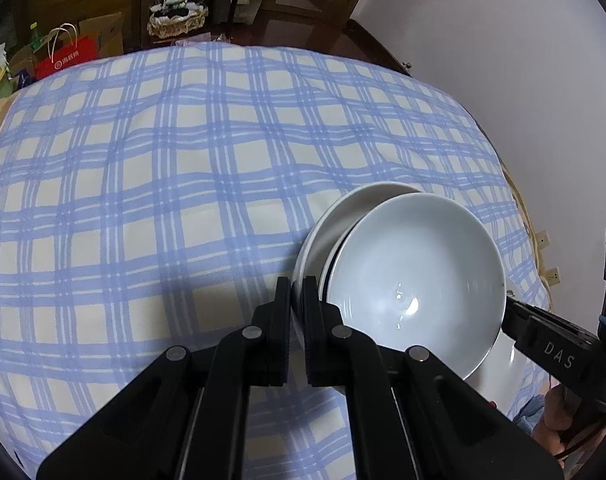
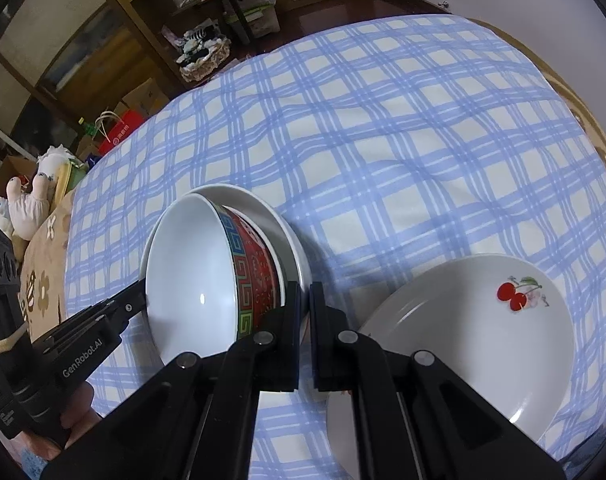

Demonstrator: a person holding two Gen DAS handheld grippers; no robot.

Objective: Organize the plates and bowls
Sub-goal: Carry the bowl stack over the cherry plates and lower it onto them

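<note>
I have the left gripper (image 1: 297,292) clamped on the rim of the plain white ceramic plate (image 1: 335,216), its black jaws drawn narrow with the plate's edge between them. My right gripper (image 2: 305,296) is likewise pinched tight on the opposite rim of that same plate (image 2: 263,204). Sitting in the plate is the white-lined ceramic bowl (image 2: 191,272) with a red outside and a blue-green key-pattern band; from the left wrist view its pale inside (image 1: 415,276) faces me and it leans against the plate, both tilted rather than flat. Just to the right of that plate, from the right wrist view, a second white plate painted with red cherries (image 2: 463,340) lies on the blue-and-cream checked tablecloth (image 2: 383,140); I cannot tell whether the two plates touch. Beyond the far edge of the tablecloth, well away from the plate, stand a dark wooden cabinet (image 2: 103,40) and a red paper bag (image 1: 65,56).
</note>
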